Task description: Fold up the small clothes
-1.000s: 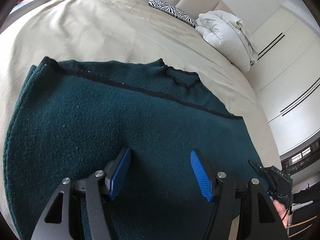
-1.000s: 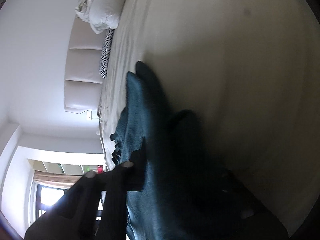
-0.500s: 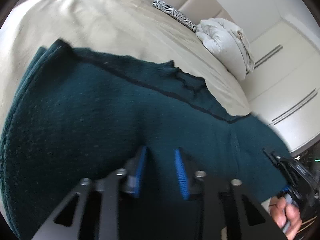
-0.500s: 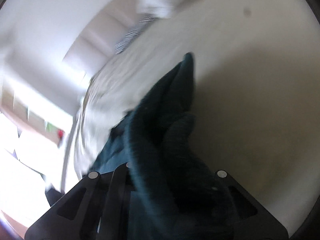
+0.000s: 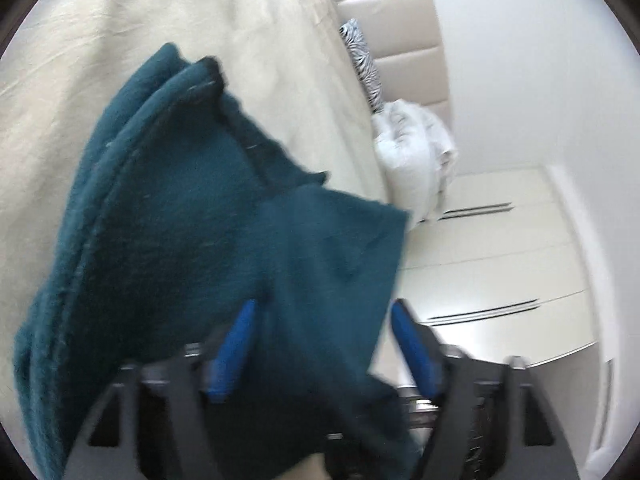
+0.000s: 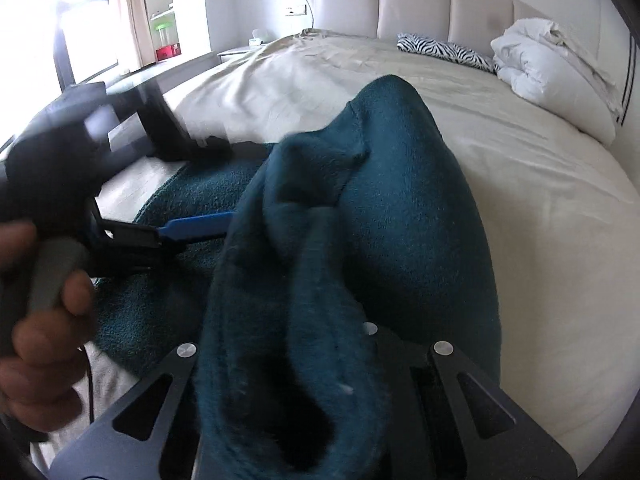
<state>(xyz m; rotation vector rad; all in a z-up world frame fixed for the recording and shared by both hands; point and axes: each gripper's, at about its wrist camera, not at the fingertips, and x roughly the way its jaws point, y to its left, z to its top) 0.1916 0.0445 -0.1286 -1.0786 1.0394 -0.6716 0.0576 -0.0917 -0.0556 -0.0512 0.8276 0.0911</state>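
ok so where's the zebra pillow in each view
Left wrist: zebra pillow upper middle, standing on end against the headboard, just above the white duvet.
Right wrist: upper right, lying along the headboard, left of the duvet.
Shared landmark: the duvet beside it.

Right tongs' tips [image 6: 304, 360] under teal garment [image 6: 400, 220]

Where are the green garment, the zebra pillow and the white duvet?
green garment [image 6: 420, 208], right wrist view, on its raised fold.
zebra pillow [image 6: 444, 50], right wrist view, on its striped top.
white duvet [image 6: 556, 76], right wrist view, on its bundled middle.
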